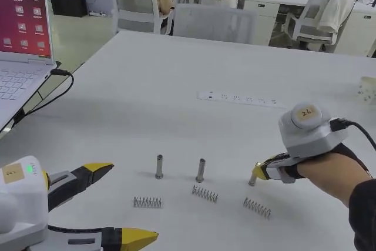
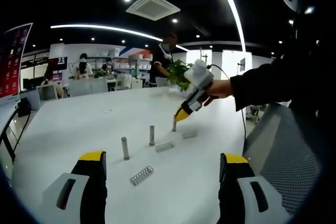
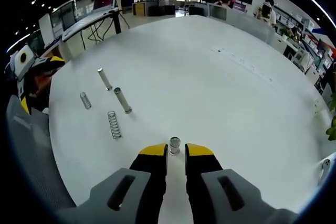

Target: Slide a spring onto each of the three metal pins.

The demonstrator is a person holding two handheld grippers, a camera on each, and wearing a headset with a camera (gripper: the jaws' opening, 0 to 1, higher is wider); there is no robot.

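Now grips rightmost pin (image 3: 174, 143) with right gripper (image 3: 176, 151) near table's (image 1: 235, 63) front edge; holds left gripper (image 2: 164, 157) wide apart, short of left spring (image 2: 141, 176).

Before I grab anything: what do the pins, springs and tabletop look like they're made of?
The pins look like steel: smooth grey cylinders with a dull sheen. The springs are thin coiled wire, grey and metallic, probably steel too. The table is matte white and even, perhaps laminate; the look leaves it open.
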